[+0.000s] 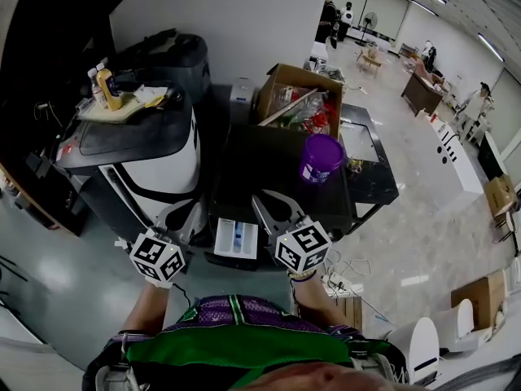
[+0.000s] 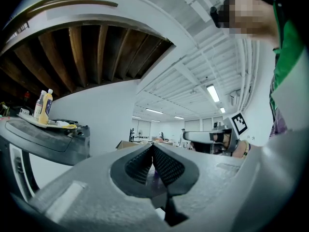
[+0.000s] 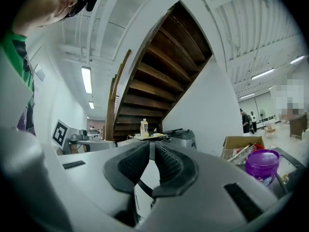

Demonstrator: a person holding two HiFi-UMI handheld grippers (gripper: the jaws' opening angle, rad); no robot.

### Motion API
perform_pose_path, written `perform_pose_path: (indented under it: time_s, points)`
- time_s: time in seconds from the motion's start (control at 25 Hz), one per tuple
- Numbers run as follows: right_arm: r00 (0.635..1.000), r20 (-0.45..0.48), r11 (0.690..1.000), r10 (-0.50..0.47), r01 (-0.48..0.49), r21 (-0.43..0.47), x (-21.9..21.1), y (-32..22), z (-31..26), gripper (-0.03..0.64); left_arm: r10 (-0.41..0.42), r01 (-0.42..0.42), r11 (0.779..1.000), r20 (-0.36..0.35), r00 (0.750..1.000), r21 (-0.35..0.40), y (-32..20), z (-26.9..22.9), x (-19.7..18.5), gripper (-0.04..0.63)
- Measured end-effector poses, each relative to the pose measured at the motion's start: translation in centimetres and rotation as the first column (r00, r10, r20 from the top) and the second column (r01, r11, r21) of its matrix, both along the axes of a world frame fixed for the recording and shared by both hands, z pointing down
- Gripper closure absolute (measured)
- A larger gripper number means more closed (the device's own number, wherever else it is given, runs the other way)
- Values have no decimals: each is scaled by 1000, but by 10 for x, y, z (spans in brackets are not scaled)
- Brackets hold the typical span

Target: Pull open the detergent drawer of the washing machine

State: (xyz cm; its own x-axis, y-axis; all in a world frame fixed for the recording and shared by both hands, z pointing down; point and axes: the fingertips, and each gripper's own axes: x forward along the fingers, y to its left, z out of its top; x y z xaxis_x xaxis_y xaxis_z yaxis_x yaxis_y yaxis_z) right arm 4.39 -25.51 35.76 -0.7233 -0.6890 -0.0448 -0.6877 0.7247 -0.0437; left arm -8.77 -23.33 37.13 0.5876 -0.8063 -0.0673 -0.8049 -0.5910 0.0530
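The black-topped washing machine [image 1: 269, 165] stands in front of me. Its white detergent drawer [image 1: 236, 239] sticks out of the front, showing white and blue compartments. My left gripper [image 1: 181, 222] is held just left of the drawer, and its ribbed pads meet at the tips [image 2: 152, 149] with nothing between them. My right gripper [image 1: 267, 208] hovers just right of the drawer, apart from it. Its pads [image 3: 150, 149] are also together and empty. Both grippers point level towards the machine.
A purple tub [image 1: 321, 157] stands on the machine's top, with an open cardboard box [image 1: 301, 96] of clutter behind it. A second white and black appliance [image 1: 146, 149] at the left carries a tray with bottles [image 1: 106, 88]. Cables lie on the floor at the right [image 1: 346, 271].
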Motion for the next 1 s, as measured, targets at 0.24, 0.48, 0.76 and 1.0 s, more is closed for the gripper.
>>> perform_pose_path:
  time_s: [0.24, 0.48, 0.76, 1.0]
  points:
    - [1000, -4, 1000, 27, -27, 8, 7, -3, -3, 599, 13, -12, 1000, 5, 1000, -10, -2, 3, 5, 578]
    - [999, -8, 999, 36, -35, 33, 12, 3, -4, 614, 23, -23, 1000, 16, 1000, 0, -3, 2, 14, 578]
    - [999, 3, 998, 37, -37, 45, 17, 7, -9, 615, 27, -27, 1000, 23, 999, 1, 1, 2, 23, 578]
    - [1000, -11, 999, 18, -18, 45, 14, 10, -7, 615, 19, -19, 1000, 13, 1000, -5, 5, 1, 23, 578]
